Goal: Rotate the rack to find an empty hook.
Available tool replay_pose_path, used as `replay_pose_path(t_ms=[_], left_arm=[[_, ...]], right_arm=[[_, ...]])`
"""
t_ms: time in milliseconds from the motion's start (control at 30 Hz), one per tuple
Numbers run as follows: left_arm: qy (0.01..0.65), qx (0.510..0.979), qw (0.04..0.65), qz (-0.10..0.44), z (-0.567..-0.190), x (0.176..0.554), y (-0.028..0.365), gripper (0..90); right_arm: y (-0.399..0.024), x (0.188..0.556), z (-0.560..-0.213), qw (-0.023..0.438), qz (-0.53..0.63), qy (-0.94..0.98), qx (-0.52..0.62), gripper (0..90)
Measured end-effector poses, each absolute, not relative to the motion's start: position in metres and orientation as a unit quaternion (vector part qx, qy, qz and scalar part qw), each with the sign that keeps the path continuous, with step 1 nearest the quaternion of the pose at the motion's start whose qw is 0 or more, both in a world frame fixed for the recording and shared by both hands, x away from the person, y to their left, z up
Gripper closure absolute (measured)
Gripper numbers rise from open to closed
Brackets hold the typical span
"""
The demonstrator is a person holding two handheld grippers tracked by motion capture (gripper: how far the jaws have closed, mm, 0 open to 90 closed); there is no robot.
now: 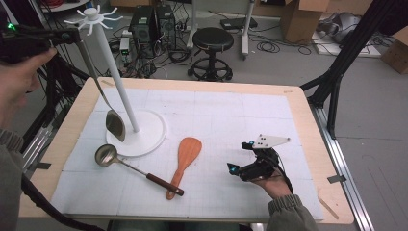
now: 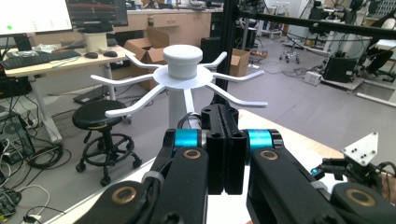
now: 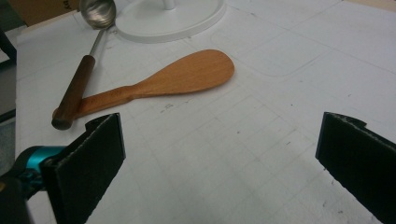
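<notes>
On the table (image 1: 308, 125) stands a white rack (image 1: 126, 98). The left gripper (image 1: 65, 34), clamped tight on a steel spoon (image 1: 107, 107), holds it hanging beside the pole. The right gripper (image 1: 240, 169) rests gaping, empty, near the wooden spatula (image 3: 177, 79) and ladle (image 1: 130, 167).

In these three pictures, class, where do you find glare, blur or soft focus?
High view: sharp, even light, glints on the ladle bowl and held spoon. Left gripper view: room behind the white rack slightly soft. Right gripper view: the near claw pads look blurred.
</notes>
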State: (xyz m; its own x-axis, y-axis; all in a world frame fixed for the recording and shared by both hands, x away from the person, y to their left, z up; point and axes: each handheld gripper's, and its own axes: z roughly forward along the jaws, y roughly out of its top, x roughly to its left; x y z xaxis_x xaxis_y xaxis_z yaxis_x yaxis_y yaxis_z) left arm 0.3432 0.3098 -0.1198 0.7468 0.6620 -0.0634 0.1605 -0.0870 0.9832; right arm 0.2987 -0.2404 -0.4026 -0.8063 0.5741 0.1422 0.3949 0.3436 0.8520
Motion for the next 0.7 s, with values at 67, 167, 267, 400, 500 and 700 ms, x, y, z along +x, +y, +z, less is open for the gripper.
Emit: replay_pose_path(t_ms=[67,167,267,400,500,700], left_arm=[[0.289,0.710,0.608,0.206,-0.121,0.342,0.310,89.7],[0.285,0.712,0.608,0.205,-0.123,0.340,0.311,89.6],[0.283,0.715,0.606,0.204,-0.126,0.337,0.312,88.0],[0.279,0.716,0.608,0.201,-0.130,0.334,0.312,85.3],[0.275,0.718,0.609,0.196,-0.134,0.332,0.312,83.6],[0.267,0.726,0.604,0.192,-0.144,0.328,0.309,82.2]], right_arm=[[-0.241,0.299,-0.403,0.092,0.490,0.814,0.299,0.2],[-0.240,0.298,-0.403,0.091,0.489,0.814,0.299,0.2],[-0.240,0.298,-0.403,0.092,0.489,0.815,0.298,0.2],[-0.240,0.298,-0.403,0.092,0.488,0.814,0.300,0.2],[-0.240,0.298,-0.403,0.092,0.487,0.815,0.299,0.2],[-0.240,0.298,-0.402,0.096,0.488,0.815,0.299,0.2]])
